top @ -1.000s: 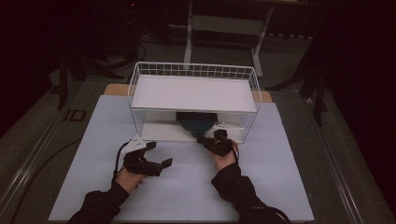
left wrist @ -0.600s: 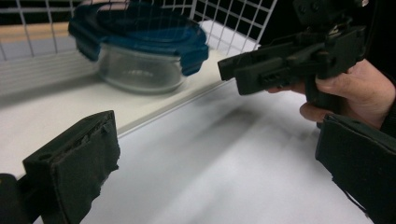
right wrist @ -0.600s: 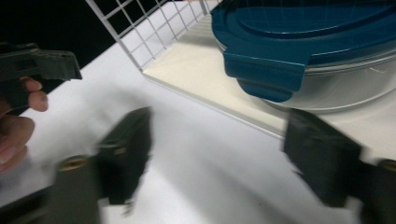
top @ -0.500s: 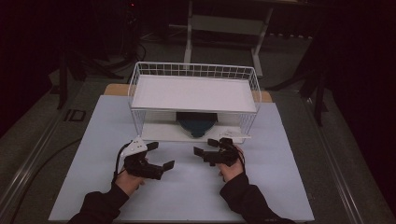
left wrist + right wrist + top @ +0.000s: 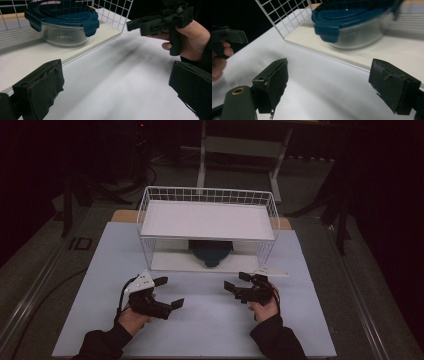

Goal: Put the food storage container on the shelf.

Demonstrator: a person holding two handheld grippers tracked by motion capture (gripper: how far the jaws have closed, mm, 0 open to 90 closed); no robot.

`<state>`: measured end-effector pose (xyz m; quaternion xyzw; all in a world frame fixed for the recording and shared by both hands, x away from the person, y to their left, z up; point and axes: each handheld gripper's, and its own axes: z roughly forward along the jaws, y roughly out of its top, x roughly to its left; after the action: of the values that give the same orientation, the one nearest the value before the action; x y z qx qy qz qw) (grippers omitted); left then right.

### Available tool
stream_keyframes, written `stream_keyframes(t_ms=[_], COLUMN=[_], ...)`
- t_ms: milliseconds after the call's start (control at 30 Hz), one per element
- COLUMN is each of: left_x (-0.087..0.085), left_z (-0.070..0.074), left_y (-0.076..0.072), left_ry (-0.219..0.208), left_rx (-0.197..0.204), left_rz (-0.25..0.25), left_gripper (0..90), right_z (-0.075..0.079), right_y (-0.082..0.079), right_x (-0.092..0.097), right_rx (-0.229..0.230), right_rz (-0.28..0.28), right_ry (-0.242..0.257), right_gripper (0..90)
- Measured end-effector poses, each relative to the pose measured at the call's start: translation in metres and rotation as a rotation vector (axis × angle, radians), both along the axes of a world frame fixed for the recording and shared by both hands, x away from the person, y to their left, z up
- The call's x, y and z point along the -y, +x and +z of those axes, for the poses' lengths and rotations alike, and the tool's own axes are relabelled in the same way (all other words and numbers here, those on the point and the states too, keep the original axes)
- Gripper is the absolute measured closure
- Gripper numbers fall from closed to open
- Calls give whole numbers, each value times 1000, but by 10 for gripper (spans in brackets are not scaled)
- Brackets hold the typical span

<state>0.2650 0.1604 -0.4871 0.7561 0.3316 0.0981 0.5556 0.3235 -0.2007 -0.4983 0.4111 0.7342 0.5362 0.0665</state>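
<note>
- Hovering low over the bench (image 5: 210, 320) at the left, the left claw (image 5: 169, 292) has its jaws wide apart and grips nothing; in the left gripper view its pads (image 5: 40, 85) frame bare white surface.
- One white wire rack (image 5: 207, 195) stands at the middle of the bench, toward its far edge, with one solid shelf on top.
- One glass container with a blue clip-on lid (image 5: 210, 253) sits on the rack's lower board (image 5: 170, 262), under the shelf; it is the only item in there, lid on.
- At the right, the right claw (image 5: 235, 282) is likewise spread and empty, pointing inward, just short of the rack's front.
- My judgement: both hands are idle in front of the rack, with the container stowed and untouched.
- A next move on the container calls for reaching in under the shelf, clear of the wire.
</note>
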Motion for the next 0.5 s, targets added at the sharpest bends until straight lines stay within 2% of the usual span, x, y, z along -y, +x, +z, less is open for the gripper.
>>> stream_keyframes(t_ms=[167,333,433,500], left_x=[-6,-12,-17,-19], left_z=[-1,-3,-3,-4], left_y=[-5,-10,-12,-13], left_ry=[8,10,12,12], left_rx=[6,-1,-3,-3], left_rz=[-11,1,9,12], left_gripper=[2,2,2,2], right_z=[0,2,6,7], right_y=[-17,-31,-41,-44], right_x=[17,32,40,43], right_rx=[18,35,75,80], right_rz=[-23,-42,-77,-79], right_ry=[-29,-42,-65,-67], right_gripper=[155,155,181,179])
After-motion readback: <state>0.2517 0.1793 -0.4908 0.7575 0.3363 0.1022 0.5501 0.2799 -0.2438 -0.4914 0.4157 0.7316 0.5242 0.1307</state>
